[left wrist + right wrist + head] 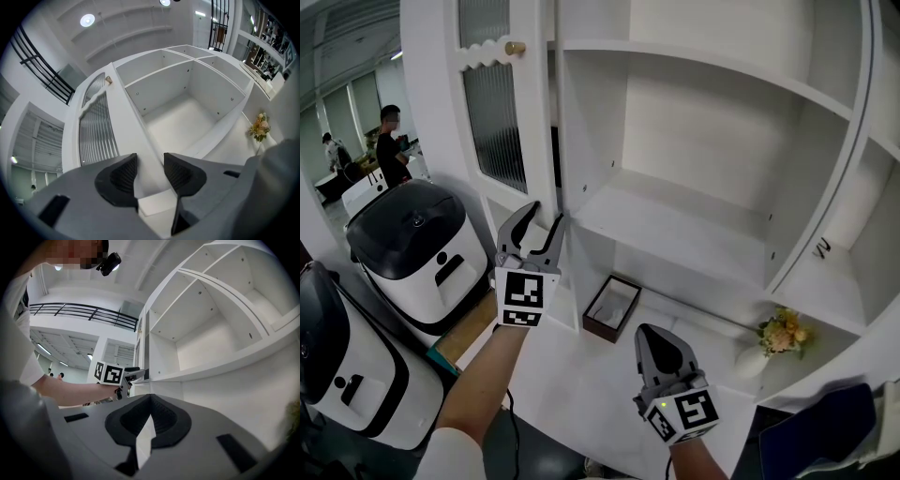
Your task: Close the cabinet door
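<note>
Head view | counter (pixel 581 389) | left hand-held gripper (pixel 546 217) grips cabinet door (pixel 530 141) | right hand-held gripper (pixel 654 336) closed

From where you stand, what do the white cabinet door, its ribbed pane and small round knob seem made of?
The white cabinet door: likely painted wood or board; smooth satin white, no visible grain. The ribbed pane: looks like fluted glass, possibly acrylic; fine vertical lines, grey translucence. The small round knob: seems brass-coloured metal; golden sheen.
</note>
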Motion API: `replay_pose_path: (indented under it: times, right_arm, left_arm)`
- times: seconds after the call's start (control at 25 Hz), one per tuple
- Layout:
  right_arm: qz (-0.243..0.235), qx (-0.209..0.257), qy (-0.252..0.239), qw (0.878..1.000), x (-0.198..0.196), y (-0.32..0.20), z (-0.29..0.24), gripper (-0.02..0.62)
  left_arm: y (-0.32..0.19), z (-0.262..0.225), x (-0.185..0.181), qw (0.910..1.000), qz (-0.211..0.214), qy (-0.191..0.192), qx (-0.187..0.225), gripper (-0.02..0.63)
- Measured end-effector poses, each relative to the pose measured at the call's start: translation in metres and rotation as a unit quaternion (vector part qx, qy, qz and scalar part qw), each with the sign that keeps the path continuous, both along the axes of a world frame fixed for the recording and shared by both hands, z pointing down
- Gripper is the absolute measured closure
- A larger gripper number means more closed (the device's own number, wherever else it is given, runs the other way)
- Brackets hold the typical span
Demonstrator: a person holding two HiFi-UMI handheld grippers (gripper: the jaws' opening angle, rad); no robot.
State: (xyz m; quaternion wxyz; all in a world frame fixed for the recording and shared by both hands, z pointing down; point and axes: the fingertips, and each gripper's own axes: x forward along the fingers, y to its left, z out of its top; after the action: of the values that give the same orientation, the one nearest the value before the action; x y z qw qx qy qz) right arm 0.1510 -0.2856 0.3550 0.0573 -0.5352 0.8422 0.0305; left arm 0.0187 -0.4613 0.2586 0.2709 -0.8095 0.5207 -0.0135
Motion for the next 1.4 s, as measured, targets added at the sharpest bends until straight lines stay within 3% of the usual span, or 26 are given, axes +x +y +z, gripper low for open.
replay_pose_path:
  times: [0.84, 1.04, 1.4]
  right_arm:
    - [0.007, -0.005, 0.004, 1.000, 0.005, 0.000, 0.005, 0.597]
    - [0.002, -0.002, 0.000, 1.000, -0.003, 0.005, 0.002, 0.597]
    - [-0.007, 0.009, 0.000, 1.000, -0.014, 0.018, -0.009, 0.597]
  left_arm:
    - [-0.025, 0.000, 0.015, 0.9999, -0.002, -0.009, -0.009, 0.443]
    - [-0.027, 0.004, 0.018, 0.9994, 0.012, -0.027, -0.019, 0.442]
    - [0.000, 0.006, 0.009, 0.9987, 0.026, -0.041, -0.014, 0.437]
